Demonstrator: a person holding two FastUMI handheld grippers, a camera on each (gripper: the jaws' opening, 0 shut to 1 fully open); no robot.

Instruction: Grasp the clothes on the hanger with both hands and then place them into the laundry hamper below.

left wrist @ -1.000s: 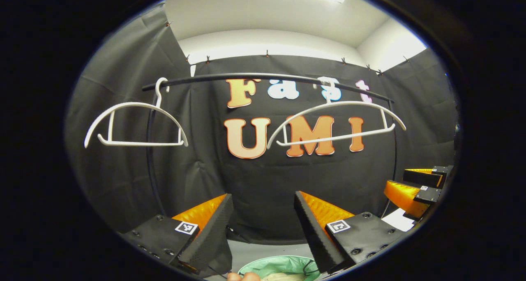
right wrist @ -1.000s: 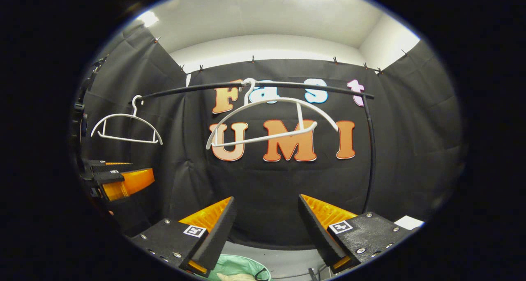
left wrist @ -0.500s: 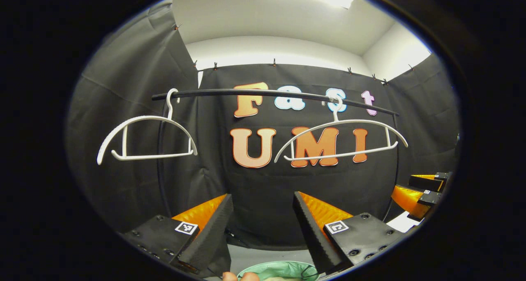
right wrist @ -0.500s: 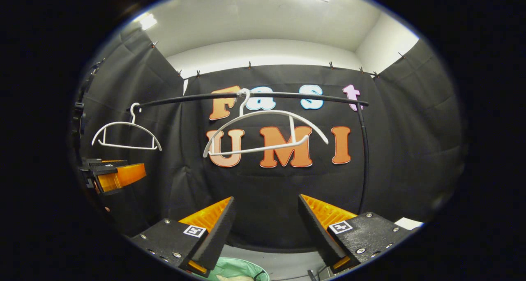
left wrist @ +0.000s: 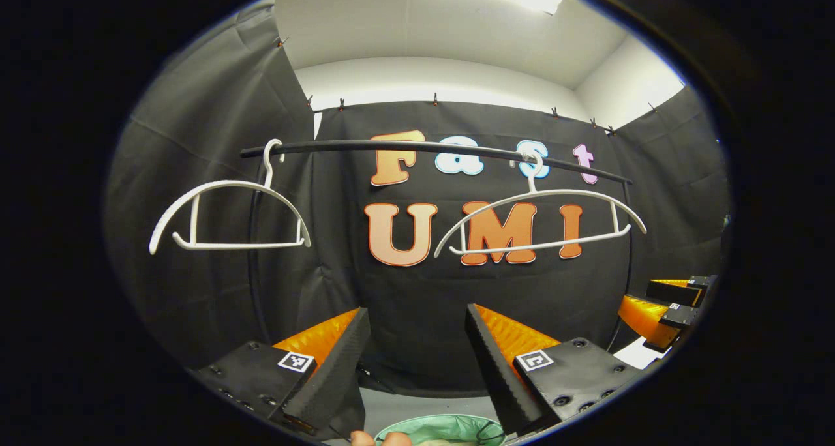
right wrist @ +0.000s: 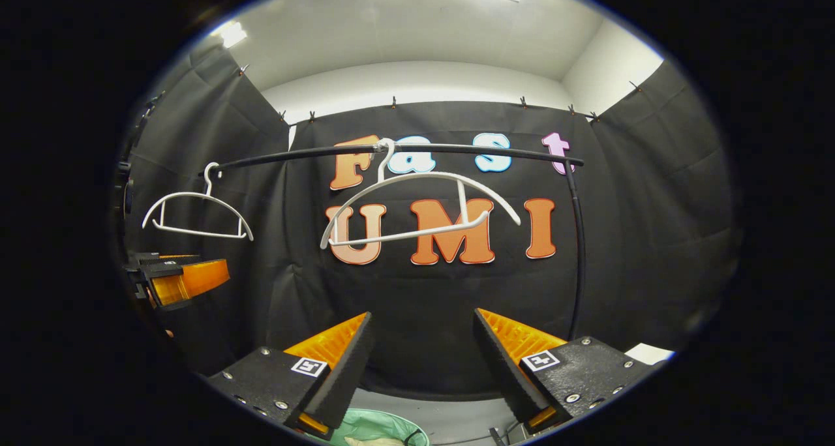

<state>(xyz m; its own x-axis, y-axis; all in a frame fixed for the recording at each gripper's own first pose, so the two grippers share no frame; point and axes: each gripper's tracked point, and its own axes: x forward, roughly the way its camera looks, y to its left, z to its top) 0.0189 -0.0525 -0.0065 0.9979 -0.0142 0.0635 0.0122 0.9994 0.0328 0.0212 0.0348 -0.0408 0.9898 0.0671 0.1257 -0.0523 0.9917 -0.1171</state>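
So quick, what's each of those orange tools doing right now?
Left tool: open, holding nothing.
Right tool: open, holding nothing.

left gripper (left wrist: 414, 341): jaws apart, level | right gripper (right wrist: 421, 345): jaws apart, level

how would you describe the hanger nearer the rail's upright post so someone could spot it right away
Find the black rail running across the booth's black cloth wall, then follow it to the end where it bends down into an upright post. The bare white hanger nearer that post is the one. Unlike the other white hanger at the rail's far end, it hangs in front of the big letters and sits tilted.
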